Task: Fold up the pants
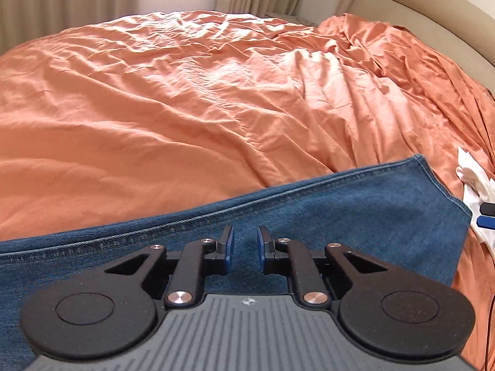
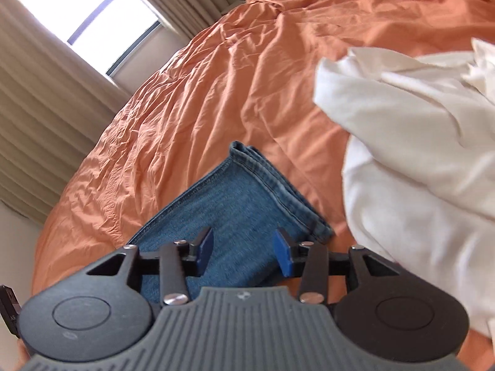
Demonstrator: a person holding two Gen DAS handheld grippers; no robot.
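So both grippers are hovering over the blue jeans (image 1: 355, 204), which are laid out on a wrinkly orange bedspread (image 1: 185, 92).

Left gripper (image 1: 246, 247): the jaws are pulled in to a narrow gap, blue pads facing each other, and nothing is pinched between them. You can see denim through the gap, but it lies under the fingers, not between the pads. Whether the tips actually touch the fabric I can't tell. The jeans run as a long band right below and ahead of the jaws, with a stitched seam edge going diagonally just beyond the tips. The hem end sits off to the right of the jaws. Past that hem, a bit of white cloth (image 1: 473, 179) shows at the right edge, along with the tip of the other gripper.

Right gripper (image 2: 243, 252): the jaws stand about halfway apart, clearly wider than the left, and again empty. The leg end of the jeans (image 2: 244, 191) sits straight ahead of and beneath the gap, with its stacked hem edges running from beyond the tips down to just outside the right finger. The white cloth (image 2: 417, 142) is bunched up beside the right jaw, close to the hem. This view is a little blurry.

Beige curtains (image 2: 46, 92) and a bright window (image 2: 92, 12) are far beyond the tips.
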